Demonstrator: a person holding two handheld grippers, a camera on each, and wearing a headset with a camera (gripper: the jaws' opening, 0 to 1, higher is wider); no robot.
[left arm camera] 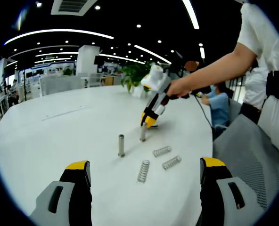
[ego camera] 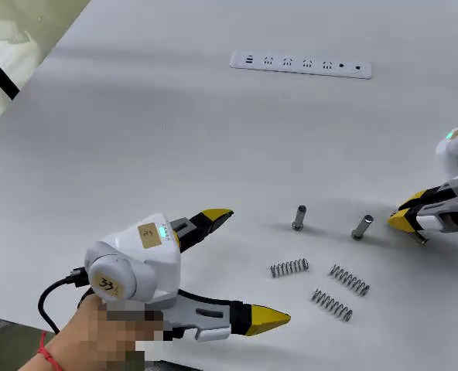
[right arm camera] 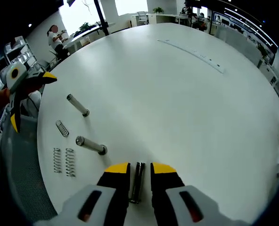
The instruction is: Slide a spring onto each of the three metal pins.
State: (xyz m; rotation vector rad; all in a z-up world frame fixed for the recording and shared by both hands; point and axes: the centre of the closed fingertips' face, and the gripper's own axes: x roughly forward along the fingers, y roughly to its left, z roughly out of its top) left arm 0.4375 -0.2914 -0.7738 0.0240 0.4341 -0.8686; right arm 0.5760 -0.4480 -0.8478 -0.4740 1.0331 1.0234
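My right gripper (right arm camera: 140, 169) is clamped on the third pin (right arm camera: 137, 186), low over the worktop (ego camera: 175, 116) — I judge it needs standing beside the two pins (ego camera: 299, 218). My left gripper (ego camera: 246, 264) gapes wide, empty — next it must pinch one of the three springs (ego camera: 289, 267).

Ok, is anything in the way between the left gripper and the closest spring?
Nothing visible. The left gripper is open, and only bare table lies between its fingers and the nearest spring. The closest upright pin stands farther back, off that line.
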